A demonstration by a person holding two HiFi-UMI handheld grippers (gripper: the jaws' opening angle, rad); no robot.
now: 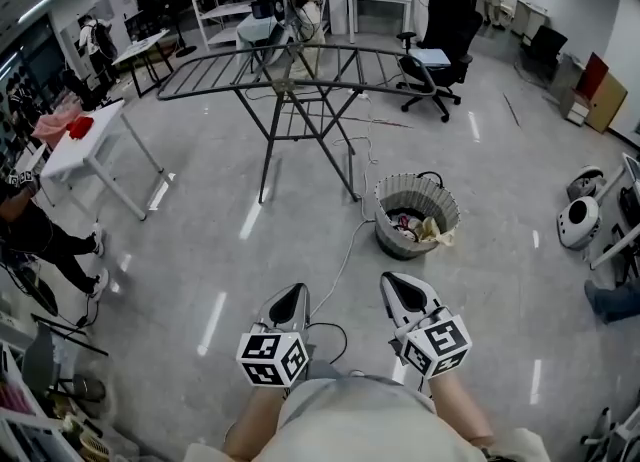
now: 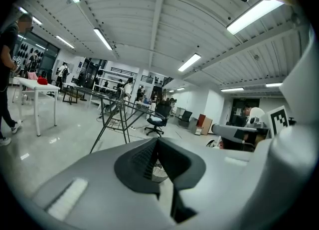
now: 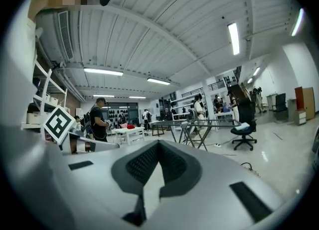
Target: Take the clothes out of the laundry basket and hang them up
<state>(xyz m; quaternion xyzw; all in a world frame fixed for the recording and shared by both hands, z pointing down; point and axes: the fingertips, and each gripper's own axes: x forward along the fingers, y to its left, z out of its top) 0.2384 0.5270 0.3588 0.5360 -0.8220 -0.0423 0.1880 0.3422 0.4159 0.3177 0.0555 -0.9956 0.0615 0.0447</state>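
Both pairs of jaws are pressed together with nothing between them. The left gripper and right gripper are held low in front of the person, well short of the laundry basket. The basket stands on the floor ahead and a little to the right. The clothes lie bunched inside it, with a pale piece drooping over the rim.

The likeliest trouble is a closed jaw prodding the heap instead of gripping it, so the jaws must part before they reach the cloth. A pinch into the tangle may also lift several garments at once or drag the light basket over.

A cable runs across the floor from near the basket towards the person's feet and could trip them or snag a trailing sleeve. The drying rack stands beyond the basket, its splayed legs near the walking line. An office chair sits behind the rack, a white counter is off to the left, and round white machines are to the right. None of these blocks the way.
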